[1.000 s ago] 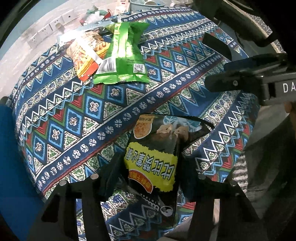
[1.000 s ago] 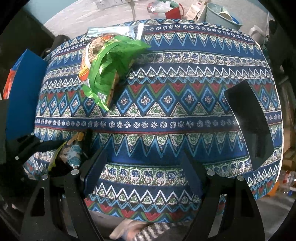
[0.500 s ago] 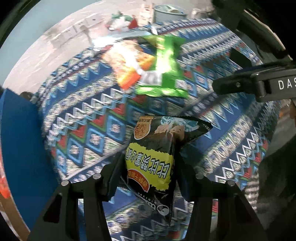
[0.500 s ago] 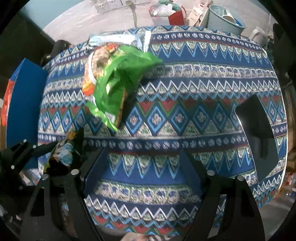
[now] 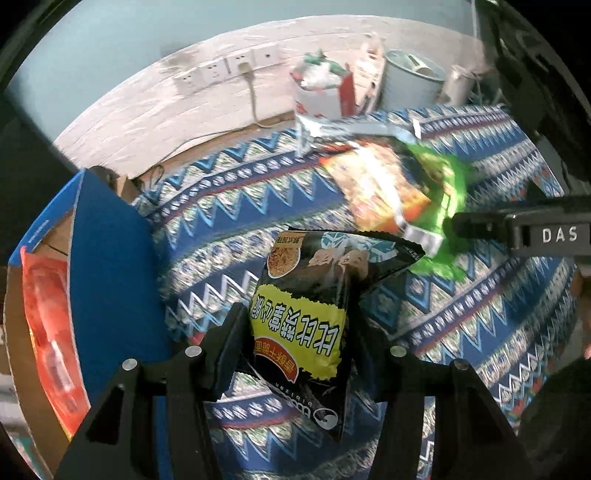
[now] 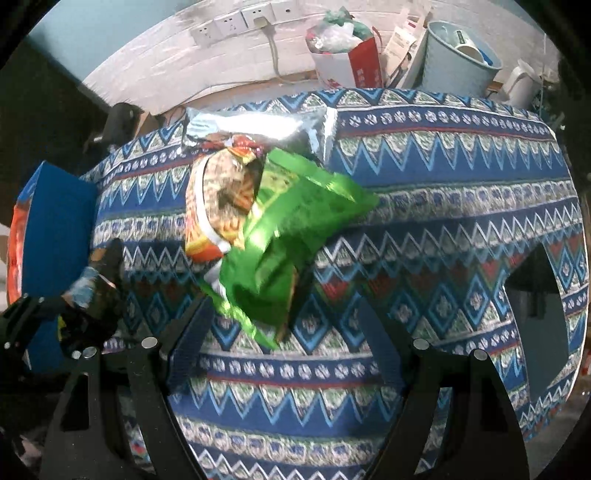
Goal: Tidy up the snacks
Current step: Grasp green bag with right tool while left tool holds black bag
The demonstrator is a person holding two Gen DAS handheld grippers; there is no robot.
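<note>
- The left gripper [image 5: 295, 339] pinches a black snack bag [image 5: 314, 299] with a yellow label between its two fingers, holding it lifted off the patterned tablecloth [image 5: 229, 221]; the bag's top edge points away from the camera.
- In the right wrist view the same black bag [image 6: 90, 295] shows at the far left, clamped in the left gripper [image 6: 55, 317].
- To the left of the held bag stands a blue cardboard box [image 5: 107, 258], open at the top, with an orange-red packet [image 5: 48, 321] lying inside it.
- The right gripper [image 6: 284, 332] has its fingers spread wide with nothing between them, hovering just short of the near tip of a green snack bag [image 6: 291, 236].
- The green bag lies on the cloth, partly overlapping an orange snack bag [image 6: 218, 206] to its left; a silver foil bag [image 6: 258, 129] lies just beyond both.
- A dark flat phone-like object [image 6: 539, 295] lies on the right side of the cloth.
- Beyond the table, by the wall, stand a red-and-white paper bag [image 6: 347, 55] and a light-blue bin [image 6: 458, 55], below a row of wall sockets [image 6: 236, 22].
</note>
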